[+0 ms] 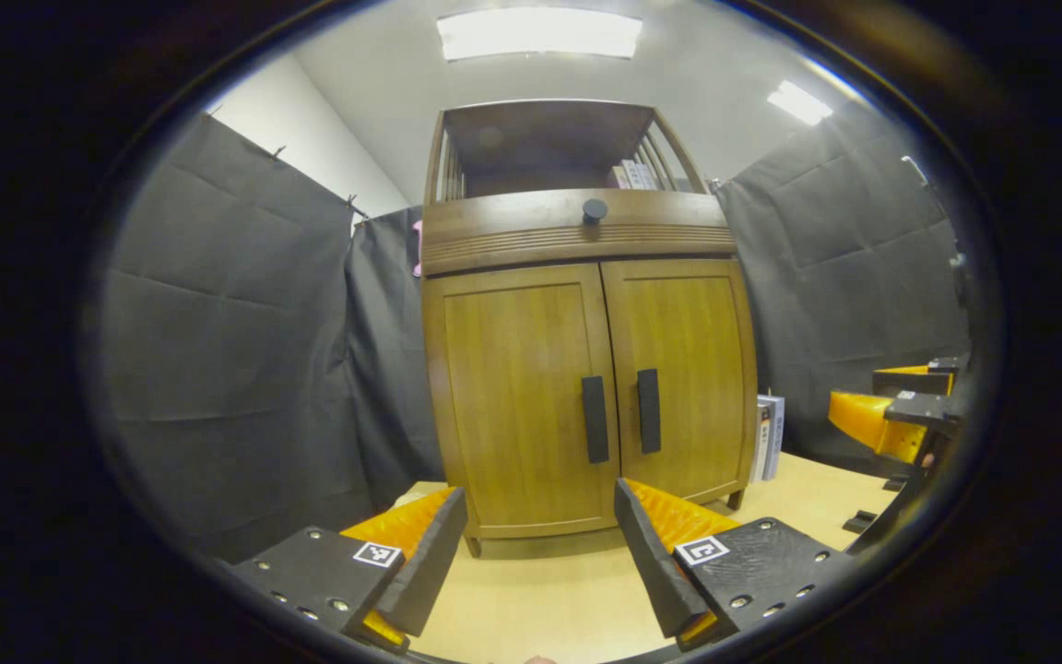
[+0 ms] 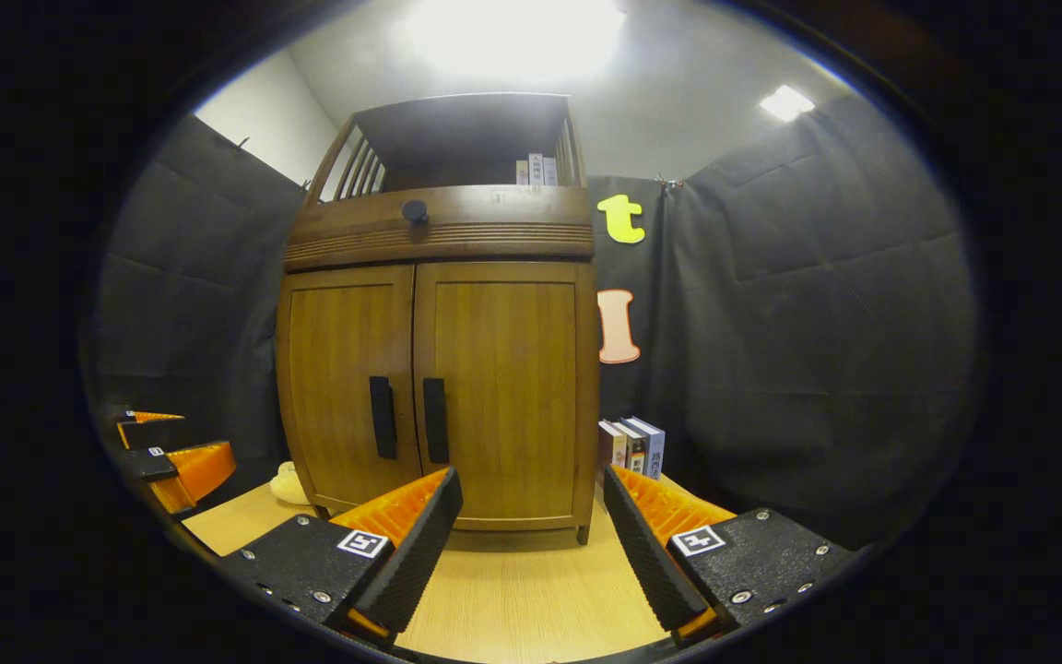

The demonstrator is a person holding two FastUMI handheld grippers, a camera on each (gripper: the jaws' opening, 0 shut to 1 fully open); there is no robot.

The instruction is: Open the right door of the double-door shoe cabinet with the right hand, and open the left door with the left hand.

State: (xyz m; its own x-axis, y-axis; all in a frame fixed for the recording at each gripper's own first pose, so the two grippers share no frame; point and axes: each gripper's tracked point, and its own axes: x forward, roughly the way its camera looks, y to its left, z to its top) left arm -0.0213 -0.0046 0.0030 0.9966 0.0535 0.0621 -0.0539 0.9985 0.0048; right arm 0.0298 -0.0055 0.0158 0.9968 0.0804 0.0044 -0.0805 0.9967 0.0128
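A brown wooden shoe cabinet (image 1: 586, 369) (image 2: 439, 369) stands on the light wood table, both doors closed. The left door (image 1: 517, 397) (image 2: 347, 387) carries a dark vertical handle (image 1: 595, 419) (image 2: 383, 417). The right door (image 1: 683, 369) (image 2: 503, 387) has its own handle (image 1: 648, 410) (image 2: 435, 420). My left gripper (image 1: 540, 516) is open, a short way in front of the cabinet, nothing between its fingers. My right gripper (image 2: 531, 503) is open too, facing the right door, apart from it. It also appears far right in the left gripper view (image 1: 900, 406).
Several books (image 1: 768, 436) (image 2: 634, 447) stand upright against the cabinet's right side. A drawer front with a round dark knob (image 1: 594, 210) (image 2: 415, 211) sits above the doors, under an open shelf with books. A pale small object (image 2: 289, 484) lies at the cabinet's left foot.
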